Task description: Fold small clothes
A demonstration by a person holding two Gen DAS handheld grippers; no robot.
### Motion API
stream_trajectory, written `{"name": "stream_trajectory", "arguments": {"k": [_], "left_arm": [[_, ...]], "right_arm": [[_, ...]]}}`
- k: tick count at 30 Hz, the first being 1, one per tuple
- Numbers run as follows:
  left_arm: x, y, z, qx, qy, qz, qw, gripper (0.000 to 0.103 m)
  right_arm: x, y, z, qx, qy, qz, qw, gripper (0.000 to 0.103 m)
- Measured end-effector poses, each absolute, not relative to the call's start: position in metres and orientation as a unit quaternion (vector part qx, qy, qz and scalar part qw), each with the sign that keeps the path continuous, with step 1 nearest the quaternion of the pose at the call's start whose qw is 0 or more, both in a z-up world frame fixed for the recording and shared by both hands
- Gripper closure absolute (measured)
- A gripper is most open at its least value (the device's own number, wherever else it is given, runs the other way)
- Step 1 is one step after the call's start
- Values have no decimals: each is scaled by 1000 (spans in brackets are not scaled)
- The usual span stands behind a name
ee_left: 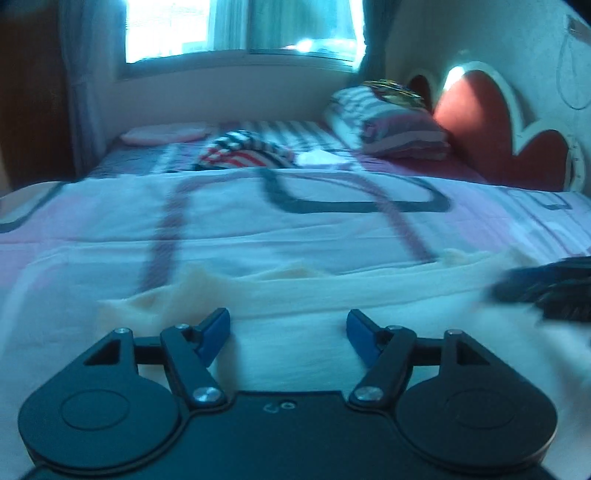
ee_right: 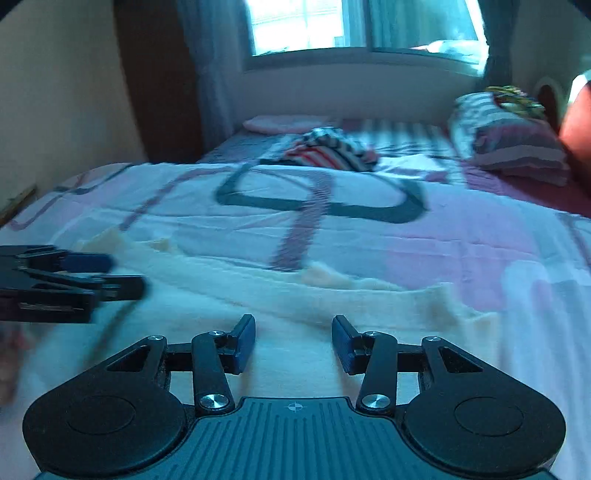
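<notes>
I am looking along both grippers across a bed (ee_left: 295,221) covered in a white and pink sheet with dark looping lines. The landmark here is the cream garment (ee_left: 295,291), a pale, thin piece of clothing spread flat on the sheet at the near side of the bed.

My left gripper (ee_left: 288,334) sits low over the garment's near part, its blue-tipped fingers (ee_left: 216,332) spread wide with nothing between them. In the right wrist view, the same garment (ee_right: 295,295) stretches across the frame, and my right gripper (ee_right: 293,341) hangs over it too, jaws also wide apart and empty. The two grippers are side by side above the cloth: from the right wrist view the left gripper (ee_right: 74,280) shows at the left edge, blurred.

Beyond the garment, toward the far side of the bed, lies a crumpled striped cloth (ee_left: 243,151) in red, white and dark bands. Farther right of that rests a striped pillow (ee_left: 391,125) against a red heart-shaped headboard (ee_left: 480,122). Behind everything, past the garment and the bed's far edge, a bright window (ee_left: 240,27) with curtains fills the wall.
</notes>
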State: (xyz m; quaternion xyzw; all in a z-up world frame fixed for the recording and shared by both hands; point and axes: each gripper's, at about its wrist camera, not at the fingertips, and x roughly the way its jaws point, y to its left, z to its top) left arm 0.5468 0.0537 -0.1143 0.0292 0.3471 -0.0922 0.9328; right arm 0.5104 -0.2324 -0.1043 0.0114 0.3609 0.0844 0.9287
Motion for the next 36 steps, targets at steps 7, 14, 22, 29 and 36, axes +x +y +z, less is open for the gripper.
{"name": "stream_trajectory", "arguments": {"k": [7, 14, 22, 29, 36], "left_arm": [[526, 70, -86, 39, 316, -81, 944, 34], [495, 5, -110, 63, 348, -140, 925, 31], [475, 19, -94, 37, 341, -134, 930, 33], [448, -5, -109, 67, 356, -128, 923, 32], [449, -6, -104, 51, 362, -110, 924, 34]], "right_arm": [[496, -259, -80, 90, 337, 114, 930, 61], [466, -194, -97, 16, 359, 185, 915, 61], [441, -194, -79, 11, 359, 176, 917, 61], [422, -187, -92, 3, 377, 152, 914, 61], [411, -184, -84, 6, 378, 154, 913, 61]]}}
